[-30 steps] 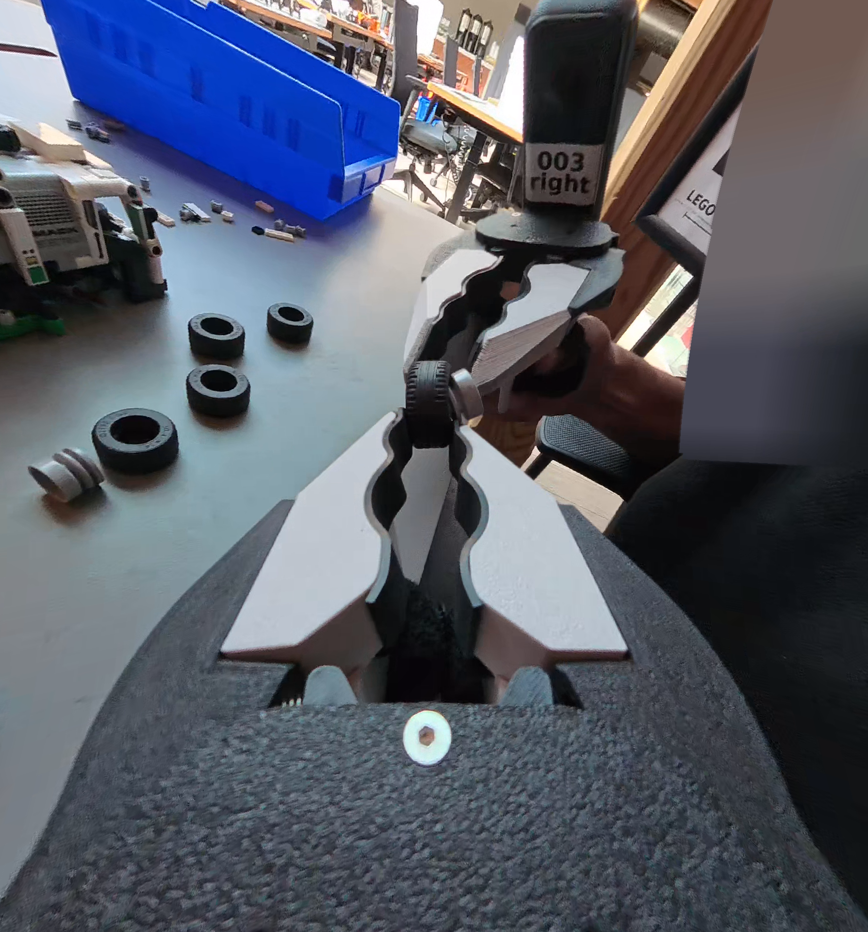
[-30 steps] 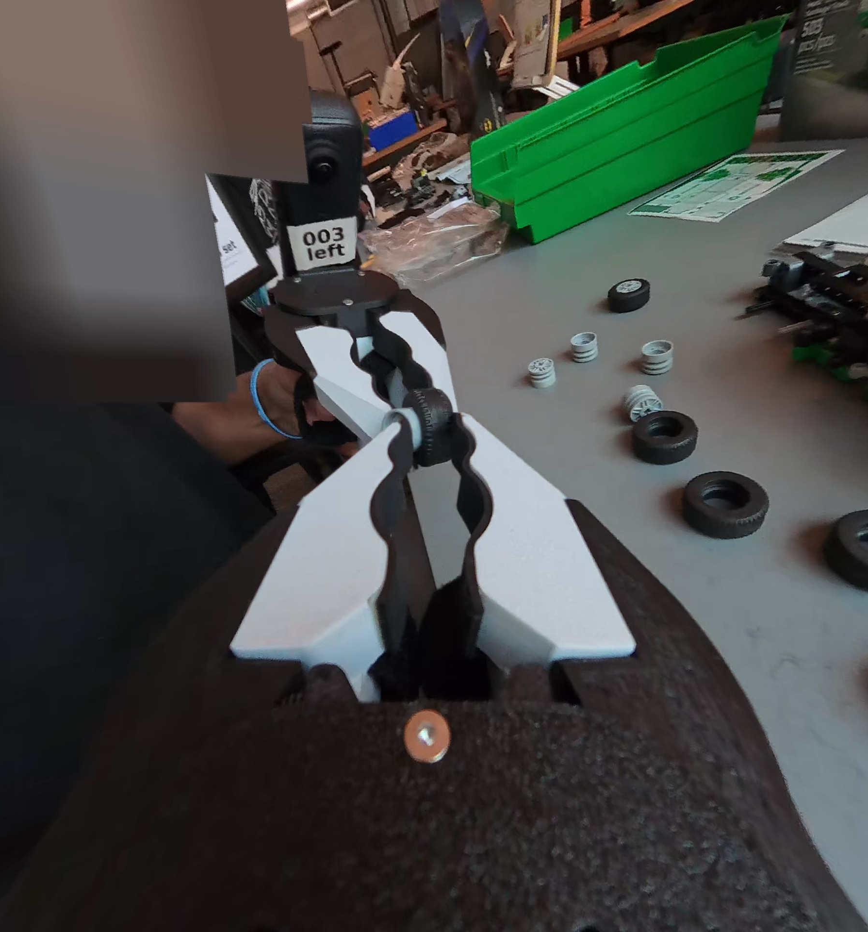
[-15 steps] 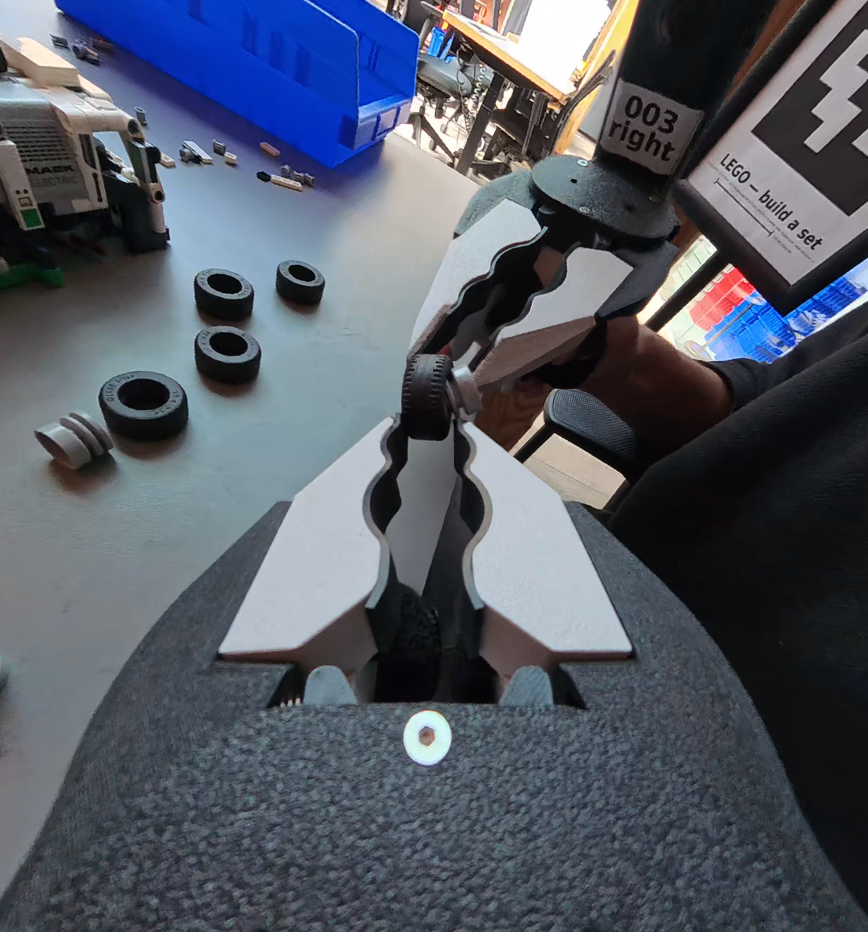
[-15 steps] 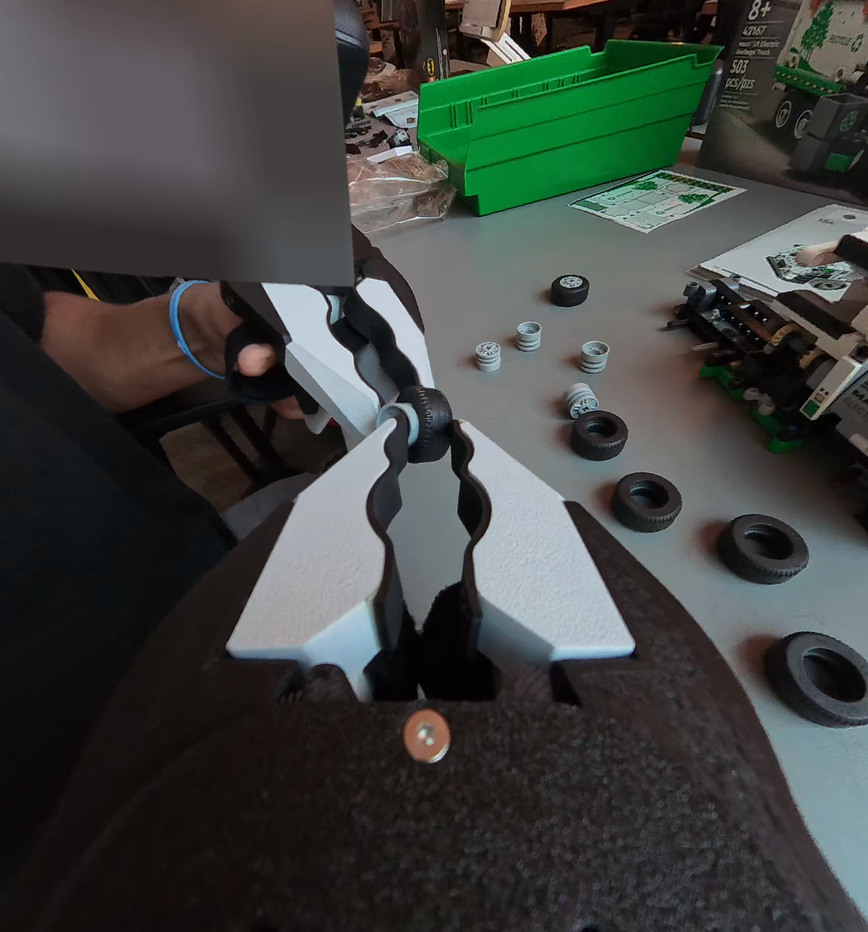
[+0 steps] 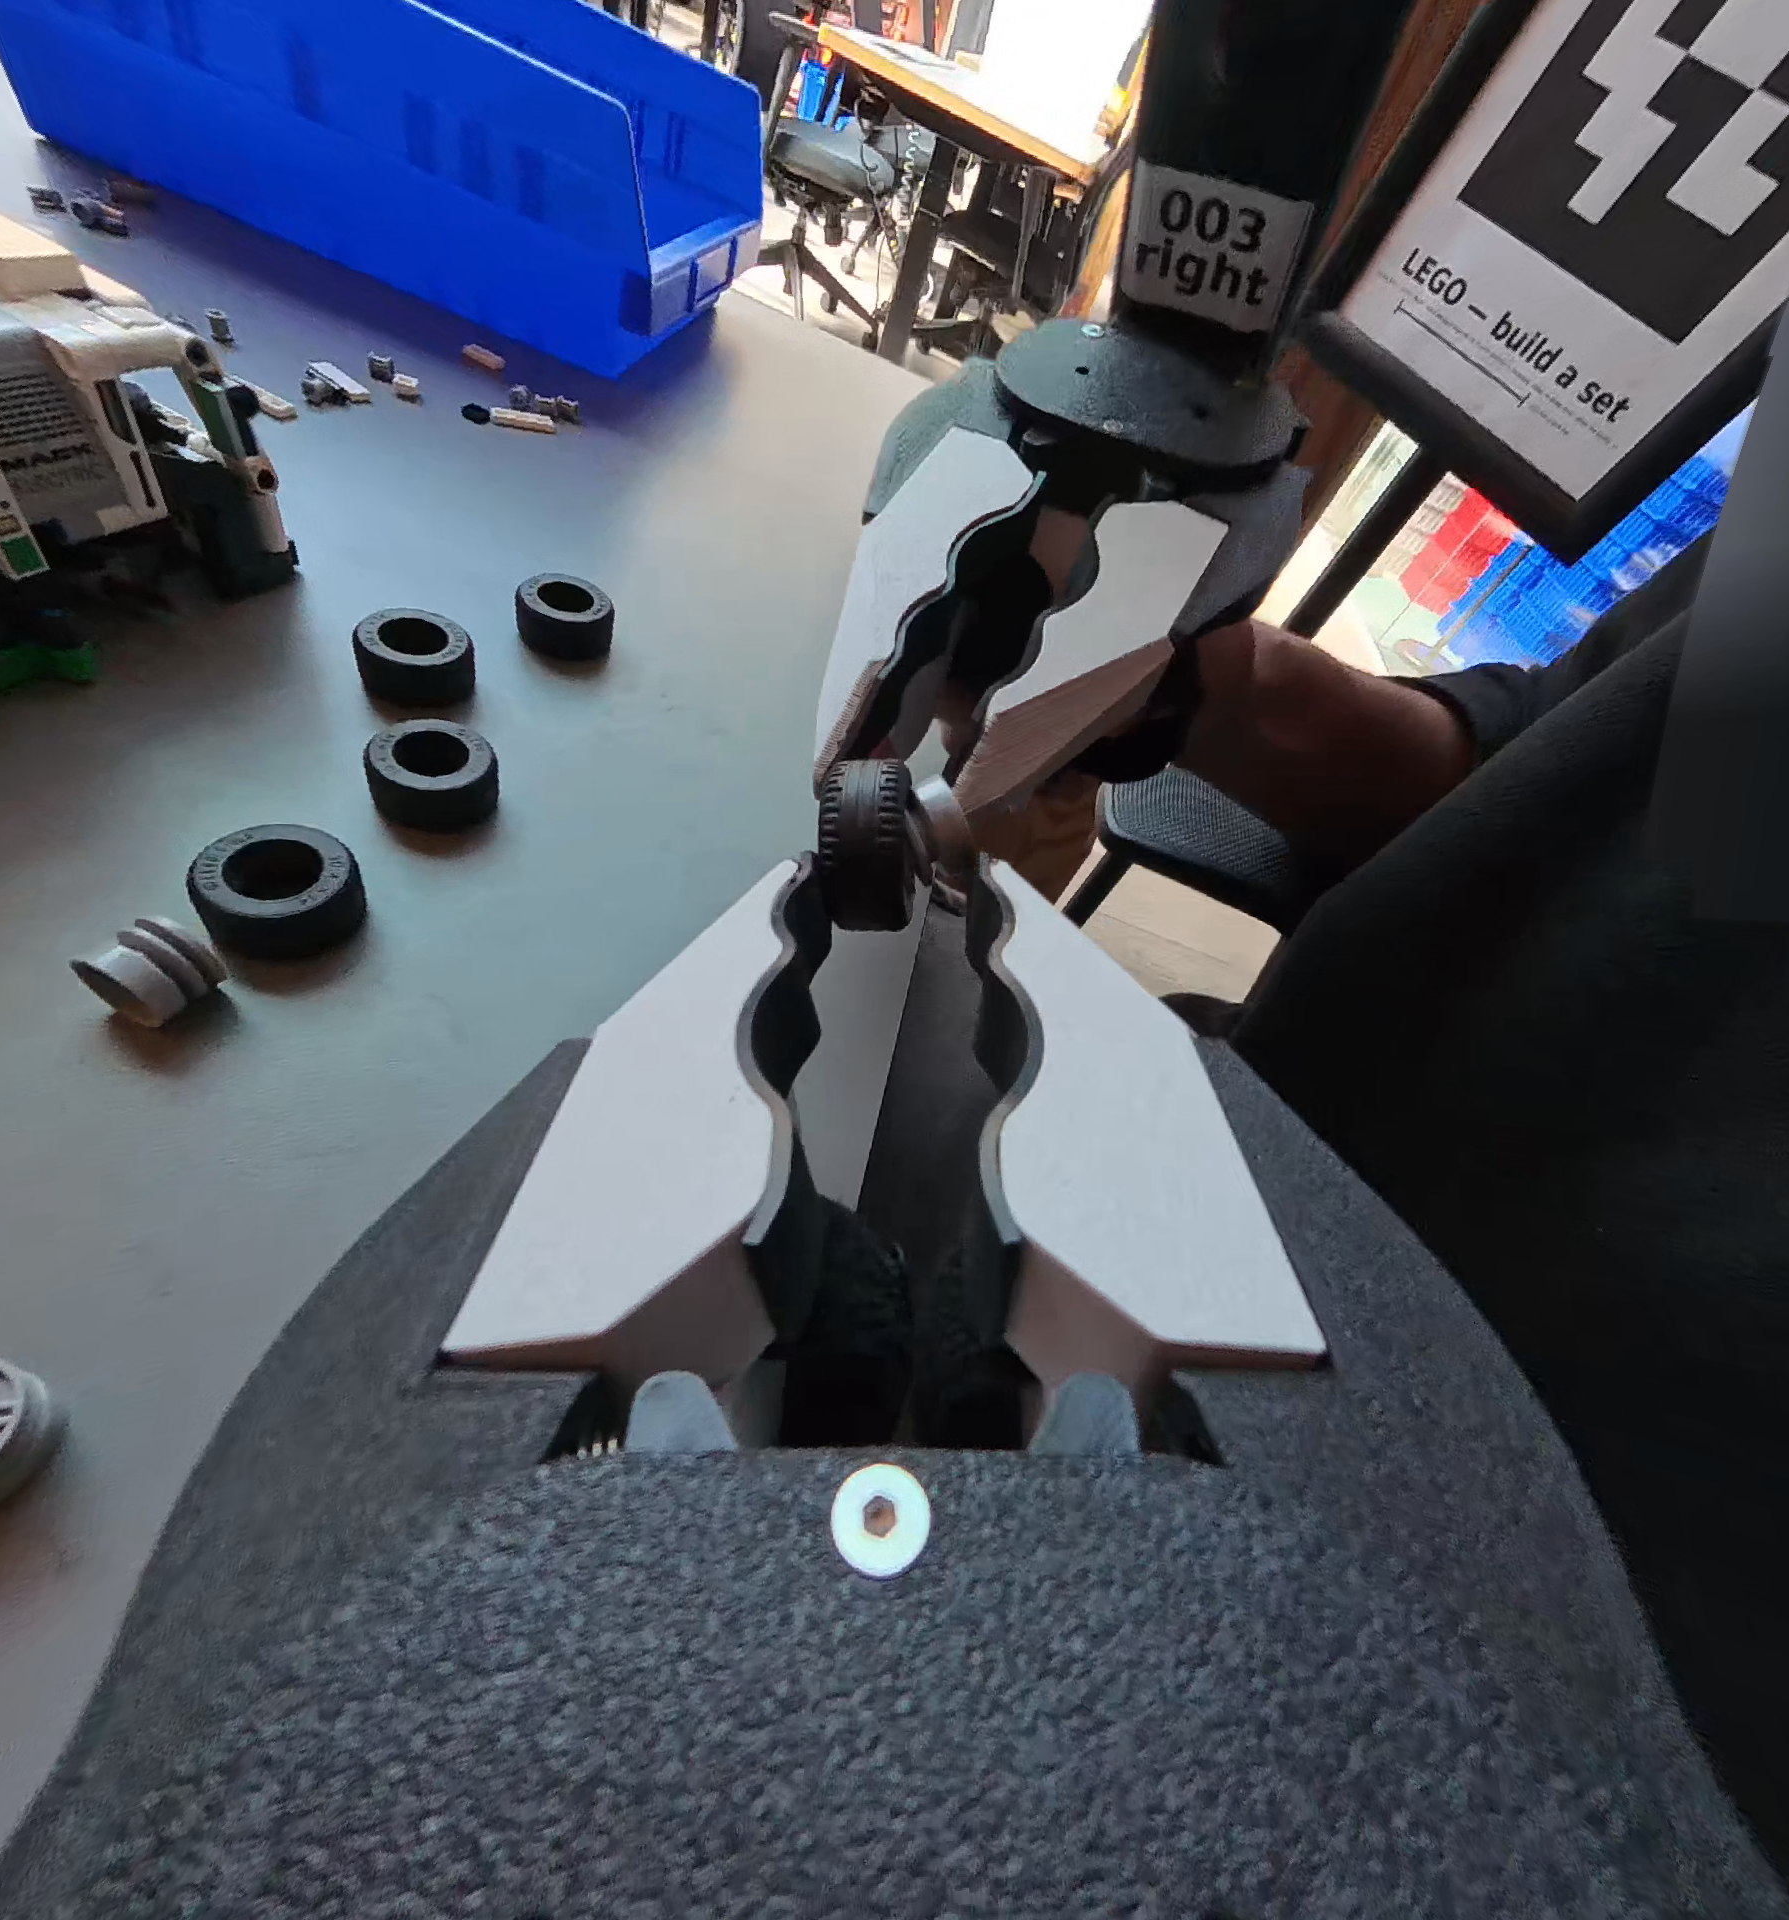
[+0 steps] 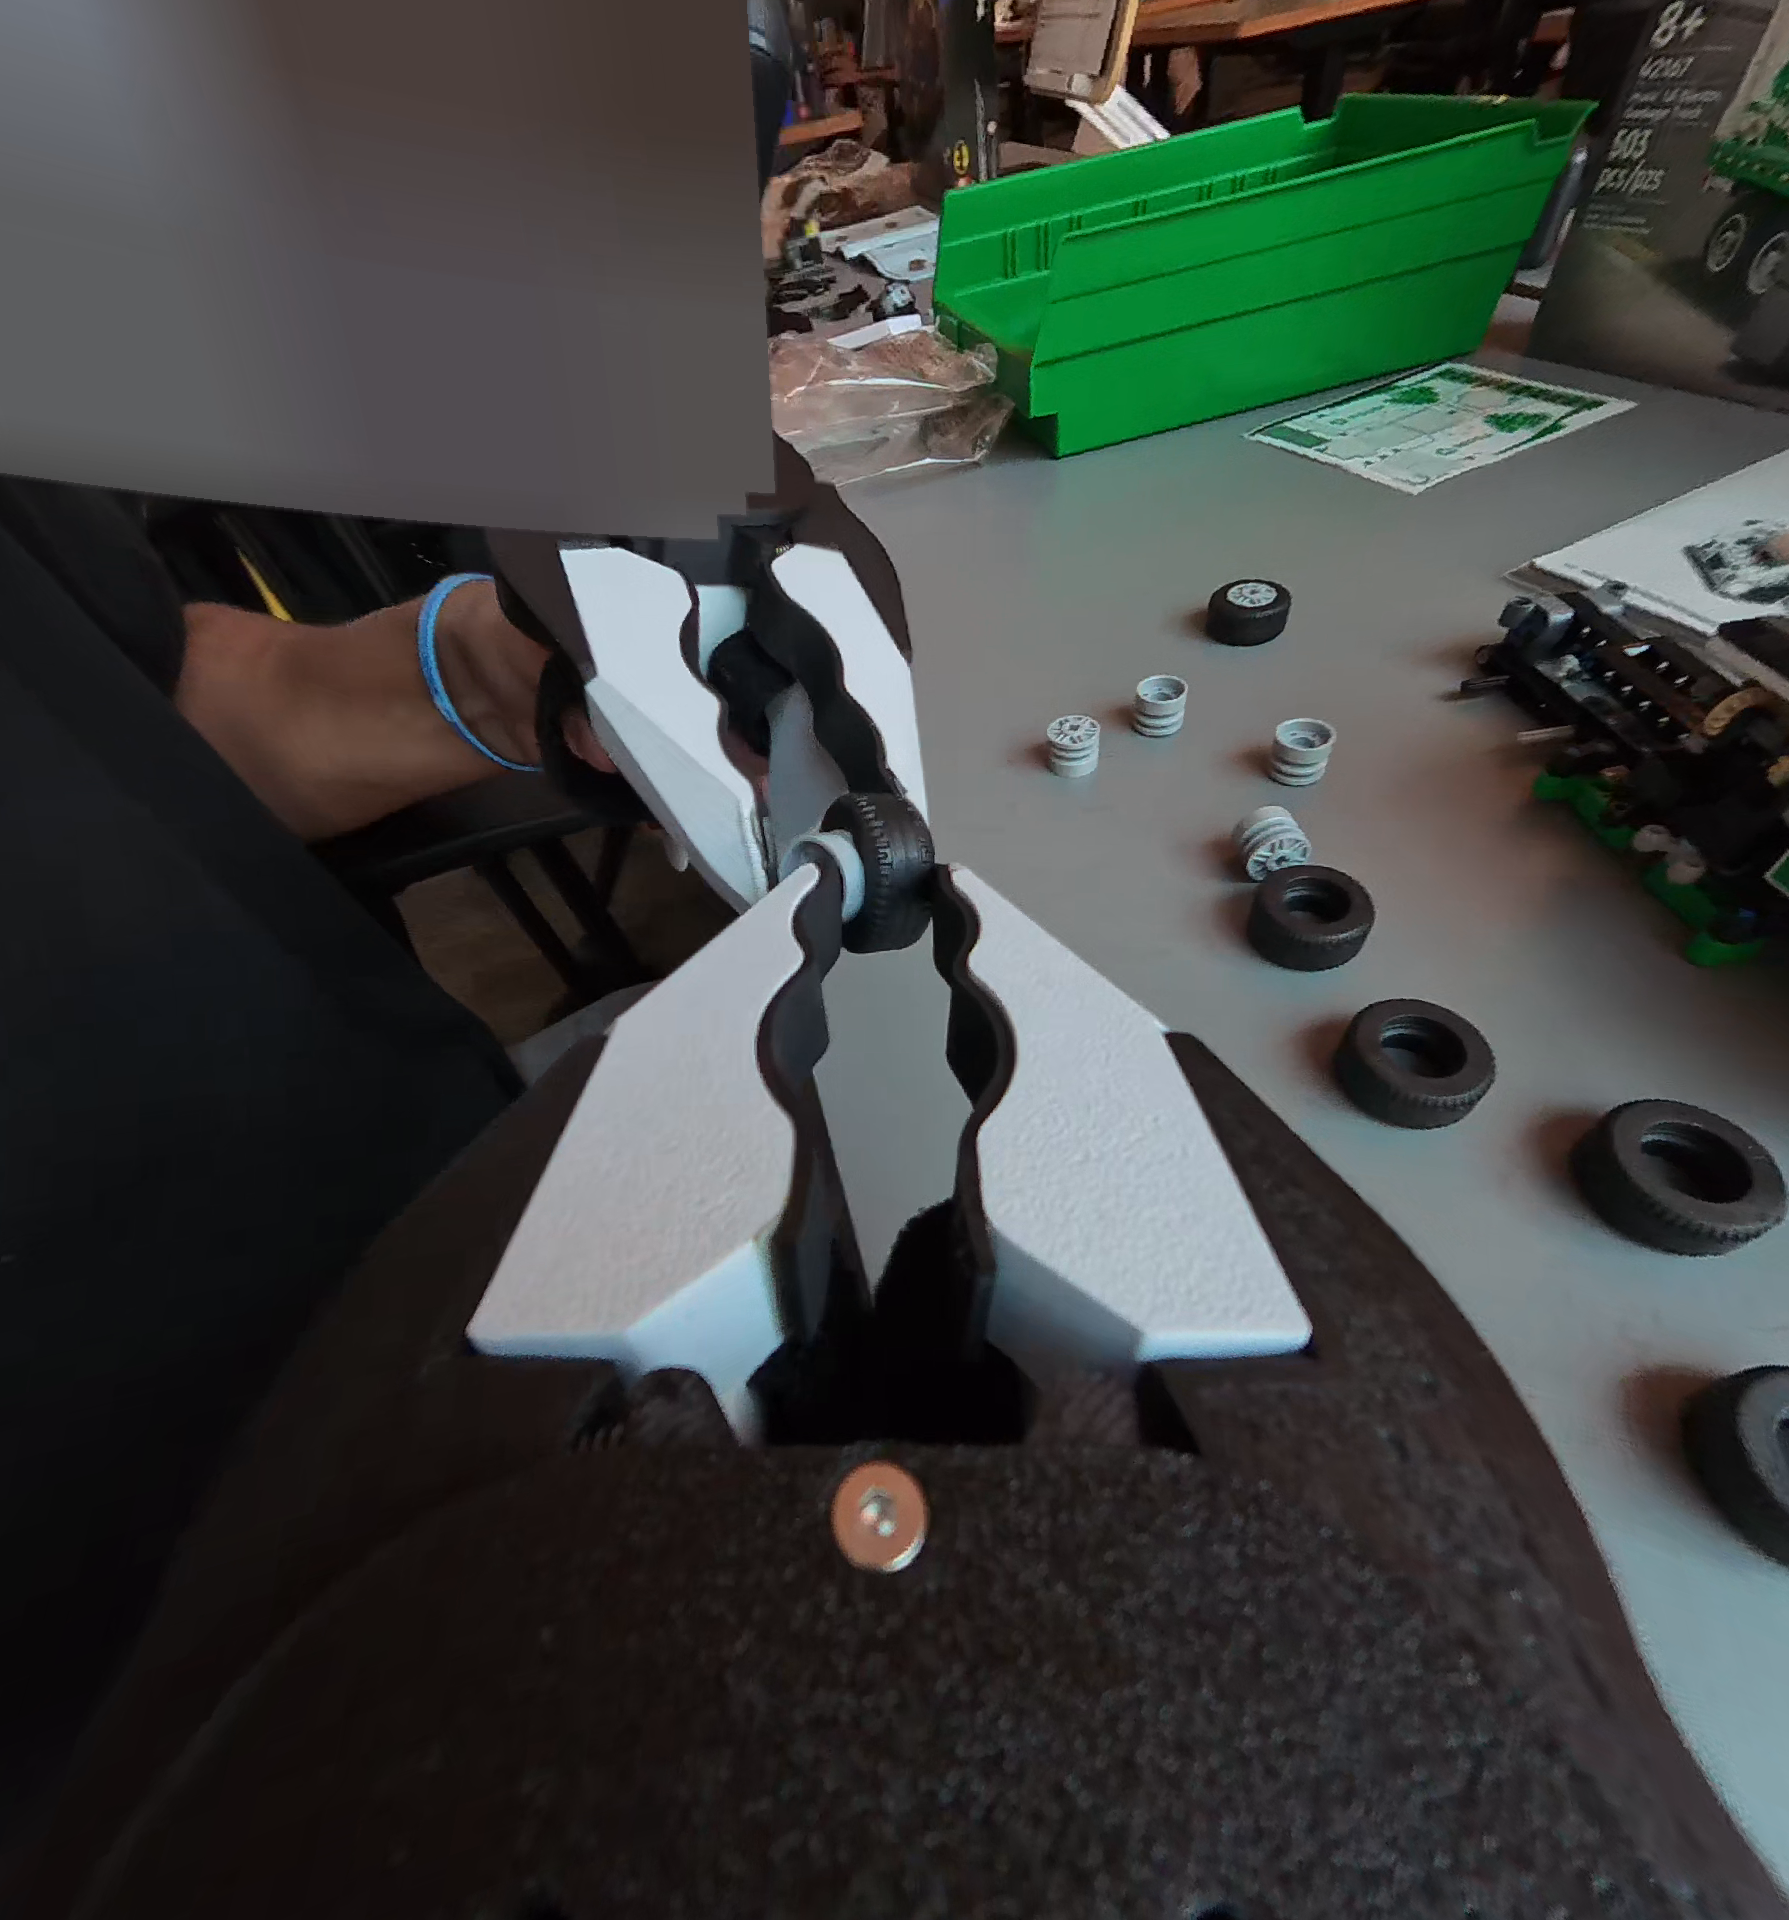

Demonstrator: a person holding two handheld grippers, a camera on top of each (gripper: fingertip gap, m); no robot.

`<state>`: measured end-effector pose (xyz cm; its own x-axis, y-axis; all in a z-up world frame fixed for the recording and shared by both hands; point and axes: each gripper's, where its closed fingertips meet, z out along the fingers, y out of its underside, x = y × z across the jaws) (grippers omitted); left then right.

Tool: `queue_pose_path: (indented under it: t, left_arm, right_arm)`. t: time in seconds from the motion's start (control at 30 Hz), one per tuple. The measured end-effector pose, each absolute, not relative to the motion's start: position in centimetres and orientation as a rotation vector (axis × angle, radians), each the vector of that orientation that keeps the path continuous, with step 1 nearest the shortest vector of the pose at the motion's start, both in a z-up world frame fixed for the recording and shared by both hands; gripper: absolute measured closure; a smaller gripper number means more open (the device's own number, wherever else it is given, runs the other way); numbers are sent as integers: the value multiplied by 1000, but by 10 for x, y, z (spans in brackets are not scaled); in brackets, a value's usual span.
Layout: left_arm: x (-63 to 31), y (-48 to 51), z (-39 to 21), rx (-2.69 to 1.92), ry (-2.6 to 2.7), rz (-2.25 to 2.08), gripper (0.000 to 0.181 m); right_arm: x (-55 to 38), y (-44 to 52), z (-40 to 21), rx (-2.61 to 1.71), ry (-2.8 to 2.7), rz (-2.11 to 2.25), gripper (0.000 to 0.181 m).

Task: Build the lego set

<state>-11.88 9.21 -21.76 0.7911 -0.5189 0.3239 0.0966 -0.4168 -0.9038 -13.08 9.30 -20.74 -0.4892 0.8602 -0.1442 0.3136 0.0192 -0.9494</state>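
Observation:
A small black tyre [image 5: 864, 842] with a grey rim [image 5: 937, 821] sticking out of one side is held in the air off the table's edge. My left gripper [image 5: 890, 883] is shut across the tyre and rim. My right gripper [image 5: 905, 774] comes down from above, and its tips sit on the same wheel. In the right wrist view the tyre [image 6: 888, 871] and rim [image 6: 830, 862] sit between my right gripper's tips [image 6: 882, 883], with the left gripper [image 6: 828, 842] meeting it from above. The part-built truck [image 5: 69, 468] stands on the table [image 5: 609, 935].
Several loose black tyres [image 5: 277, 888] [image 6: 1412, 1062] and grey rims [image 5: 149, 969] [image 6: 1300, 750] lie on the table, with one finished wheel [image 6: 1247, 611]. A blue bin [image 5: 402, 177], green bin [image 6: 1233, 270], sticker sheet [image 6: 1441, 421], set box [image 6: 1721, 187] and small parts [image 5: 516, 416] lie farther back. Less than 4 cm separates the two grippers' tips. Both grippers' tips are roughly 20 cm from the part-built truck [image 5: 69, 468].
Both grippers have swung and tilted together, so more of the table and the truck shows. The tyre and rim stay clamped between them.

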Motion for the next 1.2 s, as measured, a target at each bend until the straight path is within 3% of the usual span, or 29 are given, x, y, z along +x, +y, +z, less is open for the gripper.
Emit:
queue_pose_path:
  t: [0.17, 0.47, 0.77, 0.87, 0.93, 1.03, 1.2]
  left_arm:
    - [-119, 92, -223, -1925, 310, -694, 167]
    - [-128, 97, -236, -2006, 297, -591, 163]
    - [-125, 89, -239, -2028, 316, -656, 161]
    - [-115, 81, -235, -2019, 346, -779, 129]
    - [-119, 84, -236, -2024, 335, -734, 145]
    - [-124, 88, -240, -2036, 302, -710, 154]
    - [-123, 87, -244, -2050, 290, -736, 153]
  right_arm:
    - [-130, 95, -208, -1216, -1807, 1499, 165]
    - [-138, 100, -221, -1153, -1840, 1175, 165]
    - [-138, 95, -222, -1099, -1869, 1130, 165]
    - [-138, 96, -223, -1104, -1869, 1113, 165]
    - [-138, 95, -223, -1101, -1866, 1122, 165]
    - [-139, 94, -226, -1074, -1883, 1043, 165]
    - [-137, 90, -232, -992, -1925, 908, 165]
